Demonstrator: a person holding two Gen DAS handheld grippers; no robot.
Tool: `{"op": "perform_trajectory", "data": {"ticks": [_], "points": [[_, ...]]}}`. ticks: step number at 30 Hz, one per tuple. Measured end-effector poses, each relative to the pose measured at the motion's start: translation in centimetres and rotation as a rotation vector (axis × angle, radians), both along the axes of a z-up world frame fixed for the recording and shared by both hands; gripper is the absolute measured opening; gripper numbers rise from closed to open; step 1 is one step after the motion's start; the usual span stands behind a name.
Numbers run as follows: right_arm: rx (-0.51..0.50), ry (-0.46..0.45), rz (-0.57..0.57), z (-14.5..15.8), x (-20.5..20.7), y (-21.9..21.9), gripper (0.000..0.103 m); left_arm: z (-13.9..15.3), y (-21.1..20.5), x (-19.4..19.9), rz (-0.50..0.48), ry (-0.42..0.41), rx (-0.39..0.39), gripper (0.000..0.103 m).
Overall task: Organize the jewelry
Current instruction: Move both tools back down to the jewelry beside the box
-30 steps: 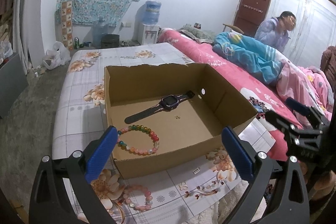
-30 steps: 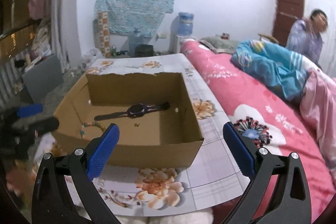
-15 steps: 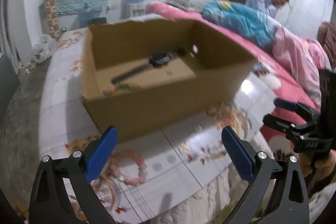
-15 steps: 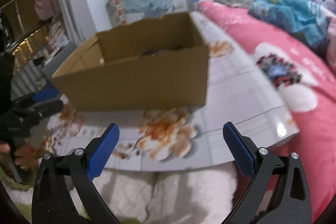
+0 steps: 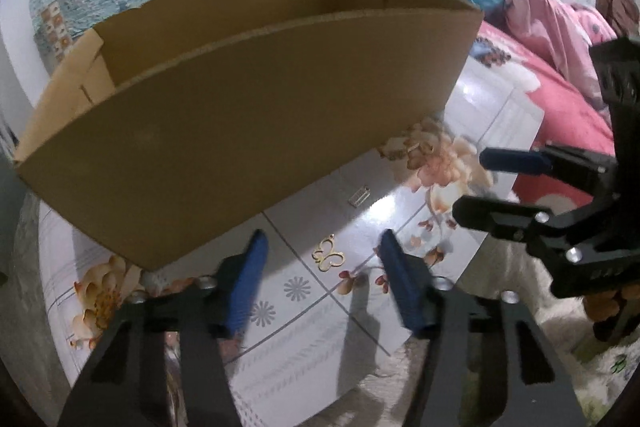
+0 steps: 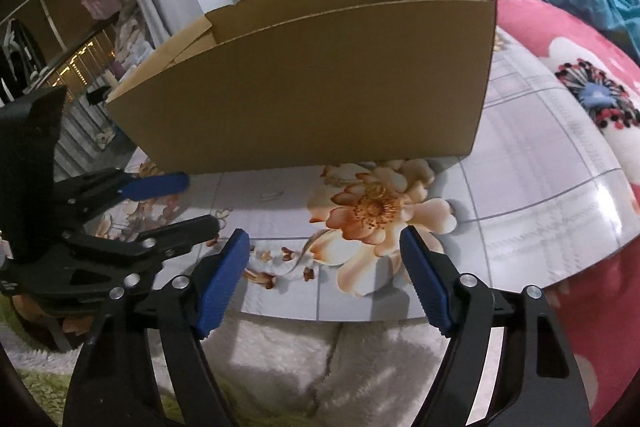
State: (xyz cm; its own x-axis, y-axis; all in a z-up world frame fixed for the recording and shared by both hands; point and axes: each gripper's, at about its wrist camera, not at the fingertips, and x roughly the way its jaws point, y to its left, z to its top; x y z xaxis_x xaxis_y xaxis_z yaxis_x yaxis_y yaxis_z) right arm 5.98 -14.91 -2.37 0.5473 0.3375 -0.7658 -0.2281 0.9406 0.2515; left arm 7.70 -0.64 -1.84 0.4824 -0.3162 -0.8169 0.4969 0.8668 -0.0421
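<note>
Lying flat on the glossy floral tabletop (image 5: 500, 115), a small gold butterfly charm (image 5: 329, 252) sits just ahead of the left gripper (image 5: 320, 279), in line with the gap between its blue pads and not touched by either. A second small metal piece (image 5: 359, 195) lies farther on, near the foot of the cardboard box (image 5: 248, 131). A second ago both cameras looked down into the box at a watch and a bead bracelet; now only its outer front wall and rim show, filling the upper view, and its contents are hidden. The pink bead bracelet seen earlier on the tabletop is no longer clear behind the left pad. Both pairs of jaws have just been closing: the left stand half spread with nothing between the pads, and the right gripper (image 6: 324, 275) is wider, empty, over the table's near edge by a printed flower. No writing is readable. Both grippers tilt down toward the tabletop, the right one appearing at the right edge of the left view.
</note>
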Motion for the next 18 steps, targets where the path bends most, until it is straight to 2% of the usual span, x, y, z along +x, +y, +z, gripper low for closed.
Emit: {"op": "perform_trajectory", "data": {"ticks": [2, 4, 10, 14, 18], "points": [[0.006, 0.005, 0.003, -0.14, 0.16, 0.06, 0.072, -0.56, -0.21, 0.31, -0.022, 0.013, 0.020, 0.037], [0.012, 0.011, 0.003, -0.24, 0.27, 0.01, 0.072, -0.96, -0.36, 0.39, -0.040, 0.023, 0.040, 0.030], [0.023, 0.020, -0.001, -0.50, 0.57, -0.40, 0.072, -1.07, -0.46, 0.43, -0.077, 0.005, 0.070, 0.026], [0.028, 0.026, -0.001, -0.66, 0.89, -0.31, 0.071, -1.18, -0.58, 0.48, -0.105, -0.006, 0.082, 0.016], [0.034, 0.029, -0.001, -0.66, 1.05, -0.22, 0.070, -1.21, -0.96, 0.50, -0.122, -0.018, 0.097, 0.016]]}}
